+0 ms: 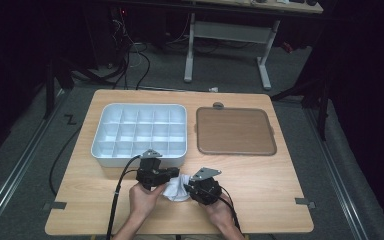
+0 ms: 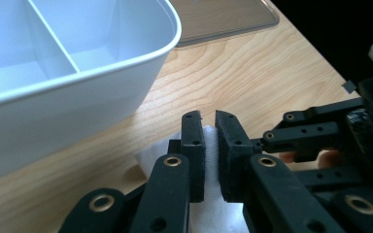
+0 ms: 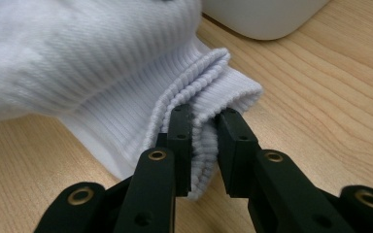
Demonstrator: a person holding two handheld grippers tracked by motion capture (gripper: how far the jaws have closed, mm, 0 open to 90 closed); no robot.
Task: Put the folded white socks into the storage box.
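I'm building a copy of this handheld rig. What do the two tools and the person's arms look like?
Both the left tool and the right tool are black, built from linked bars with brass-coloured rivets and two flat, block-shaped jaws. Each carries a grey three-cornered plate on top and trails a black cable. The forearms are bare, with no sleeves visible.

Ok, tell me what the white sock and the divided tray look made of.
White sock: knitted fabric, probably cotton blend; ribbed cuff and fine stitch rows show, matte and soft. Divided tray: likely moulded plastic; smooth, slightly glossy white walls with rounded corners and thin partitions.
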